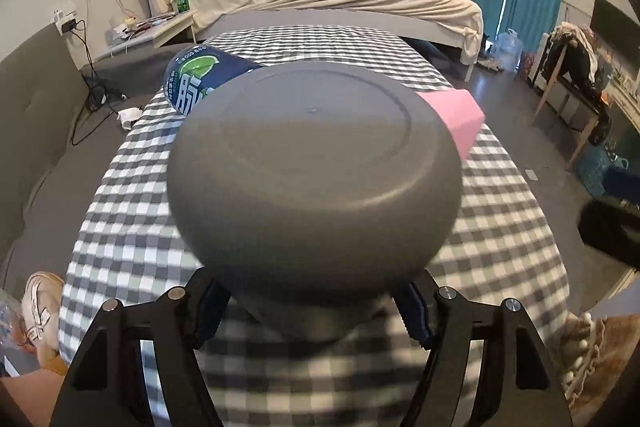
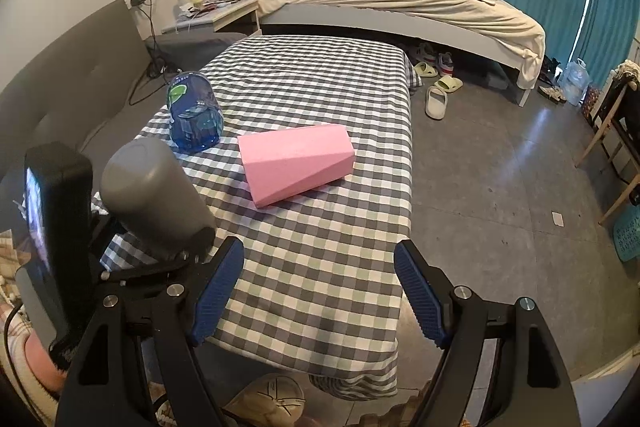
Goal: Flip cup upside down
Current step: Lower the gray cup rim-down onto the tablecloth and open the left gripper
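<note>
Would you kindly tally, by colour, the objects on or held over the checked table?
Grey: 1, the cup, held by the left hand-held gripper
Blue: 1, the bottle lying down
Pink: 1, the block
Total: 3

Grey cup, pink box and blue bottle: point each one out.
Grey cup [image 1: 316, 163]: left wrist view, its flat base.
Pink box [image 2: 294, 157]: right wrist view, its top face.
Blue bottle [image 2: 196, 119]: right wrist view, its near end.

Left gripper [image 1: 316, 307] closed about the grey cup [image 1: 316, 179], held base-forward; right gripper [image 2: 320, 291] alongside, its blue pads [image 2: 218, 291] spread wide and unloaded.
</note>
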`<move>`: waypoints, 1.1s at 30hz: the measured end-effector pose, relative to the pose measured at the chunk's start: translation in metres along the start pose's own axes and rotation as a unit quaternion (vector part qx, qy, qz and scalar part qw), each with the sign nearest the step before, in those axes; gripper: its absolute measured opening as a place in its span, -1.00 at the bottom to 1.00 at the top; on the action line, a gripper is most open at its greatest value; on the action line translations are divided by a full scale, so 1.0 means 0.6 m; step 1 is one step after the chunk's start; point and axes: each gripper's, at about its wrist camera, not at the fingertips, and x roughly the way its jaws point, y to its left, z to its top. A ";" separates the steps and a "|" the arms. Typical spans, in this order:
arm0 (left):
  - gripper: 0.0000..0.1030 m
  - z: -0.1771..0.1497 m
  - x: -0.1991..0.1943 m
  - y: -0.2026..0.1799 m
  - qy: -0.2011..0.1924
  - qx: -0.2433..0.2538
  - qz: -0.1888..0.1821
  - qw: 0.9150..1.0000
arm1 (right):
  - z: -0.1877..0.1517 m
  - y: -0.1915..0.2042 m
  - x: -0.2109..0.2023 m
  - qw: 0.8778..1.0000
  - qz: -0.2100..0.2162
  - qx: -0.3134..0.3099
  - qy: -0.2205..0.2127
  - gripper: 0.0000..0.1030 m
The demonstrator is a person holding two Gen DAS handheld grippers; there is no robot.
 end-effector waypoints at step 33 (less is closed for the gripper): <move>0.89 0.007 -0.233 0.135 -0.130 -0.014 -0.021 0.991 | -0.019 0.080 -0.101 0.991 -0.007 0.039 -0.130 0.74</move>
